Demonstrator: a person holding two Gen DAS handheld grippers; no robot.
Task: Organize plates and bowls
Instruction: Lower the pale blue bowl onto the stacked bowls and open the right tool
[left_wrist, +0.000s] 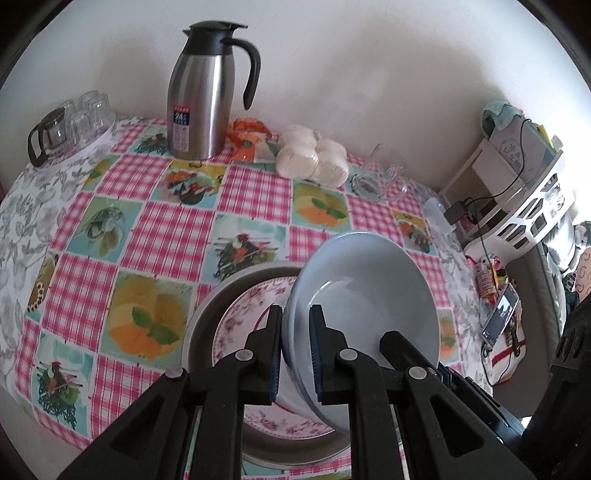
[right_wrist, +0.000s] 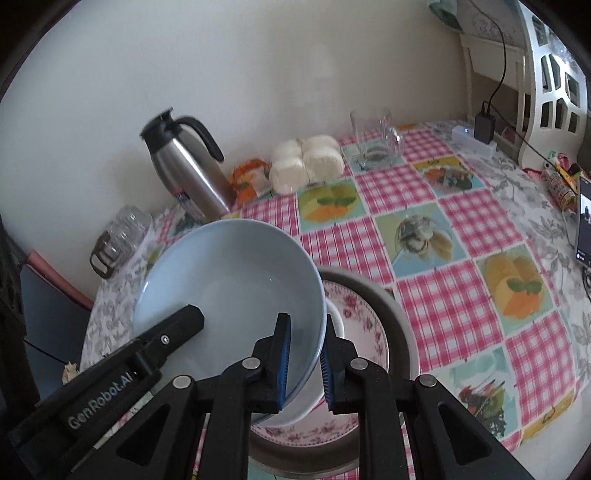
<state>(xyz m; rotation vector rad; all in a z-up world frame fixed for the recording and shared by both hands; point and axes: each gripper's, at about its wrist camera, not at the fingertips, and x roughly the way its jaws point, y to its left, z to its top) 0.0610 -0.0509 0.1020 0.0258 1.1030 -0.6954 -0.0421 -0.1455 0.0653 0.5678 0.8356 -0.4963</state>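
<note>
A pale blue bowl (left_wrist: 365, 291) (right_wrist: 229, 277) hangs tilted over a floral plate (left_wrist: 243, 306) (right_wrist: 364, 317), which lies in a wider grey dish (left_wrist: 205, 314) (right_wrist: 400, 321) on the checked tablecloth. My left gripper (left_wrist: 295, 312) is shut on the bowl's rim, one pad inside and one outside. My right gripper (right_wrist: 306, 328) is shut on the opposite rim in the same way. Each wrist view shows a finger of the other gripper reaching into the bowl. Whether the bowl's underside touches the plate is hidden.
At the back of the table stand a steel thermos jug (left_wrist: 199, 99) (right_wrist: 188, 166), a bag of white buns (left_wrist: 314, 155) (right_wrist: 306, 162) and a glass cup (left_wrist: 384, 173) (right_wrist: 373, 136). Upturned glasses and a glass pot (left_wrist: 70, 122) sit far left. A phone (left_wrist: 498, 314) lies right.
</note>
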